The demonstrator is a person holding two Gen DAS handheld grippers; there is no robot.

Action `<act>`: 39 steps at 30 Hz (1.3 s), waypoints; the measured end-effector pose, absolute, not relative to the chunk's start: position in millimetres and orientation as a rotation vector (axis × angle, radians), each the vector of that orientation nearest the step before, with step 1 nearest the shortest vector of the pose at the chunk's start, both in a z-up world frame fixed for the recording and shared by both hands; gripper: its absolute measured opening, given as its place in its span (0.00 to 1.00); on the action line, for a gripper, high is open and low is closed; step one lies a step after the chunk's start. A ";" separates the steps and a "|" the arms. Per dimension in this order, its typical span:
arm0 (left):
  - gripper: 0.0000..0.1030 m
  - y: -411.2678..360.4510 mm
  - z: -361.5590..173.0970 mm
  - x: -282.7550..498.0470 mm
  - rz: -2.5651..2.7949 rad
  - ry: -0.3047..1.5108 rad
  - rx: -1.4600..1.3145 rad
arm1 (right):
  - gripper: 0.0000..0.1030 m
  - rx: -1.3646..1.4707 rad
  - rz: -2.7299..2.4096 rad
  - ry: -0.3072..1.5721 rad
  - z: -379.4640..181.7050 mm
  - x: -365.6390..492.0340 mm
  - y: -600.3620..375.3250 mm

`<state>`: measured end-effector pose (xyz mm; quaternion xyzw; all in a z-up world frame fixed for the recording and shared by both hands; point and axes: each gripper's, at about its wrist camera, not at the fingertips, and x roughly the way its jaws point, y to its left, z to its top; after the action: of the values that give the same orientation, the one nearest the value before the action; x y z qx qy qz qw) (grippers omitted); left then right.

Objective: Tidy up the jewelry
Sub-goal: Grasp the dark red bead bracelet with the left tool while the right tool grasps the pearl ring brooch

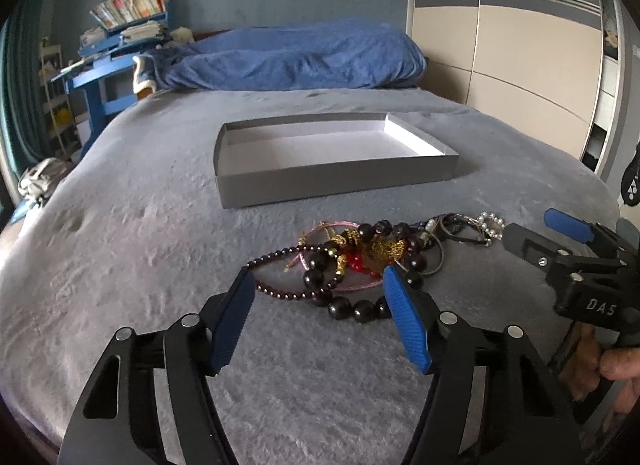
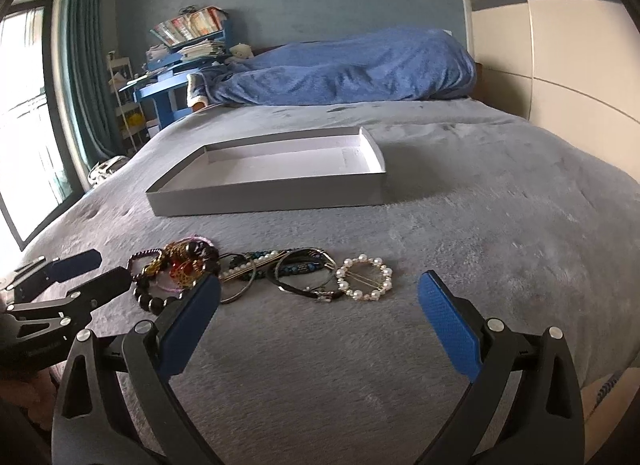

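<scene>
Both tools are hovering low over the near part of a grey blanket-covered bed (image 1: 120, 249), and nothing is yet sitting in the shallow grey box (image 1: 336, 179) that is lying farther in, toward the middle of the bed, so the sorting looks to be only just starting. The jewelry pile (image 1: 360, 261) is lying in a loose row close to the bed's near edge, well short of the box: a strand of large dark beads (image 1: 352, 307), a finer string of small dark beads, a pink cord and a red-and-gold piece are tangling together at the left end, dark bangles and cords are overlapping in the middle, and a pearl ring brooch (image 2: 364, 277) is resting at the right end, just touching the nearest black band. The left gripper (image 1: 320, 285) is pointing at the tangled end with its jaws spread wide and holding nothing; its blue pads are straddling the dark beads without pinching them. The right gripper (image 2: 320, 293) is likewise gaping wide and empty, and the brooch and bands are lying just ahead between its fingers. The next move probably calls for picking one piece cleanly: the brooch seems the easiest, being nearly free, while the knotted beads would likely drag their neighbours along unless one tool is pinning the rest.
</scene>
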<state>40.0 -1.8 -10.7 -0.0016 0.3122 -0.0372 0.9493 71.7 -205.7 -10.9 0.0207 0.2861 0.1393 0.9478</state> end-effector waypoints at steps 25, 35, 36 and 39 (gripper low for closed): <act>0.07 46.6 -18.8 60.7 0.049 0.718 -0.076 | 0.87 0.008 0.385 0.590 -7.9 77.1 -189.0; 0.07 54.6 -16.7 58.0 0.050 0.717 -0.120 | 0.80 0.143 0.234 0.678 -18.1 101.1 -226.5; 0.07 54.9 -16.0 57.8 0.049 0.715 -0.121 | 0.80 0.150 0.225 0.689 -19.8 104.8 -227.6; 0.07 56.1 -14.7 57.5 0.047 0.707 -0.124 | 0.80 0.145 0.205 0.720 -27.1 113.2 -227.9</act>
<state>57.5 56.1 -14.7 -0.0607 0.3461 0.0230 0.9359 113.2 -227.9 -27.1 0.0710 0.3516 0.1000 0.9281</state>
